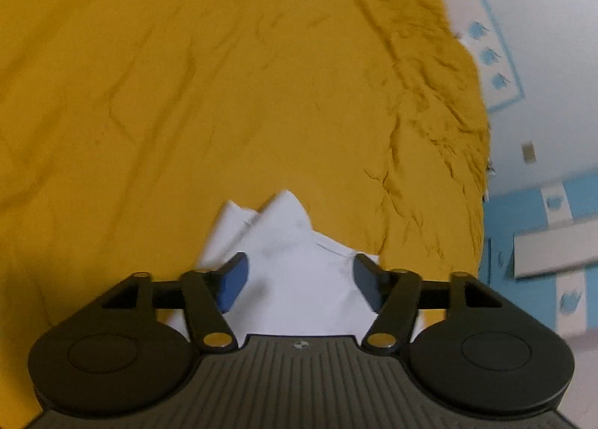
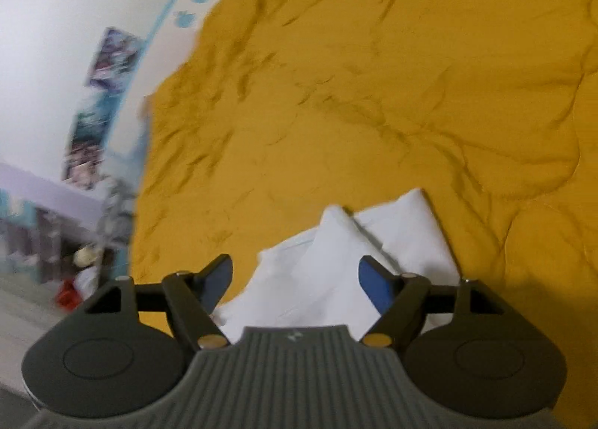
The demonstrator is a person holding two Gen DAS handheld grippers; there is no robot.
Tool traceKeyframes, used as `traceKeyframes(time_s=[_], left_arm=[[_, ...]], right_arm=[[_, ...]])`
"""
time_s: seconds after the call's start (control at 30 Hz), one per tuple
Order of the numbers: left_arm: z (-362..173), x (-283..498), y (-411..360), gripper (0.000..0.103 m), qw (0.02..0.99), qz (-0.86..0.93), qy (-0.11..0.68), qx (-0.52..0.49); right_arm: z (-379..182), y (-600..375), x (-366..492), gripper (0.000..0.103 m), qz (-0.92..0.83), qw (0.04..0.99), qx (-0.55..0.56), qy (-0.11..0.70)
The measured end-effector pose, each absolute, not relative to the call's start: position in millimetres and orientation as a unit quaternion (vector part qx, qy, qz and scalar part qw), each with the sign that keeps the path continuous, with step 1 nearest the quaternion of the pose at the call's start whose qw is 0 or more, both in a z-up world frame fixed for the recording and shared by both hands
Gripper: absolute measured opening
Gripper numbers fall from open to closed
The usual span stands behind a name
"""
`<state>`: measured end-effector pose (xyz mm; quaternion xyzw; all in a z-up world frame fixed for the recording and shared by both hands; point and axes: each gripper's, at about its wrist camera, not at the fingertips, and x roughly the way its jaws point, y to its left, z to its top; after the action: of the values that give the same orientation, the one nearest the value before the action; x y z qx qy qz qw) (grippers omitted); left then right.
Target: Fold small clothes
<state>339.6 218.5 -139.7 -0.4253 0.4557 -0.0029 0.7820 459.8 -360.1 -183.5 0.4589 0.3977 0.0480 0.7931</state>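
Observation:
A small white garment (image 1: 295, 260) lies crumpled on a mustard-yellow bedspread (image 1: 224, 92), its peaks pointing away from me. My left gripper (image 1: 299, 273) hovers right over it with both blue pads spread wide; the cloth shows between them but neither pad presses on it. In the right wrist view the same white garment (image 2: 336, 268) lies in overlapping folds on the bedspread (image 2: 373, 92). My right gripper (image 2: 295, 275) stands open above it, its pads well apart and clear of the fabric.
The bedspread is wrinkled and ends at a white wall with blue trim (image 1: 501, 66) and posters (image 2: 108, 62). Beyond the bed's edge are a blurred shelf with clutter and a red object (image 2: 69, 296) on the floor.

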Motion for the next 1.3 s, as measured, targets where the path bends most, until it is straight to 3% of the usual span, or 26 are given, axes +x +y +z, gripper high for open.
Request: traceKeyframes(time_s=[0.27, 0.37, 0.5, 0.63, 0.83, 0.97, 1.17, 1.2, 1.23, 1.3], left_arm=[[-102.3, 259.6, 186.4, 0.078, 0.876, -0.043, 0.454, -0.158], [-99.2, 220.4, 182.8, 0.079, 0.876, -0.076, 0.452, -0.15], [-107.6, 183.8, 194.3, 0.079, 0.858, -0.065, 0.466, -0.205], [-119.2, 171.9, 196.8, 0.081, 0.817, -0.106, 0.458, -0.335], [-144.5, 160.8, 176.7, 0.081, 0.802, -0.086, 0.448, -0.386], [-184.4, 172.7, 163.9, 0.078, 0.76, -0.054, 0.482, -0.433], [-210.2, 180.8, 174.7, 0.078, 0.734, -0.012, 0.4, -0.549], [-213.3, 183.7, 177.0, 0.07, 0.727, -0.005, 0.39, -0.565], [-217.4, 184.7, 178.5, 0.048, 0.717, 0.013, 0.379, -0.585], [-223.9, 181.8, 182.6, 0.021, 0.697, 0.04, 0.366, -0.615]], right_arm=[[-182.3, -377.4, 381.3, 0.072, 0.062, 0.832, 0.325, 0.444], [-189.9, -383.6, 346.5, 0.072, 0.075, 0.831, 0.311, 0.455], [-208.7, -389.7, 308.8, 0.073, 0.067, 0.811, 0.33, 0.479], [-233.8, -391.4, 274.6, 0.073, 0.095, 0.774, 0.416, 0.468], [-256.3, -366.2, 280.8, 0.073, 0.09, 0.755, 0.472, 0.447], [-271.1, -353.6, 291.5, 0.072, 0.036, 0.73, 0.558, 0.392], [-291.5, -324.7, 315.8, 0.06, 0.026, 0.719, 0.586, 0.373], [-293.3, -319.3, 318.0, 0.05, 0.021, 0.725, 0.583, 0.367], [-296.4, -313.9, 319.3, 0.043, 0.012, 0.729, 0.581, 0.362], [-307.0, -307.2, 318.7, 0.018, -0.013, 0.721, 0.599, 0.347]])
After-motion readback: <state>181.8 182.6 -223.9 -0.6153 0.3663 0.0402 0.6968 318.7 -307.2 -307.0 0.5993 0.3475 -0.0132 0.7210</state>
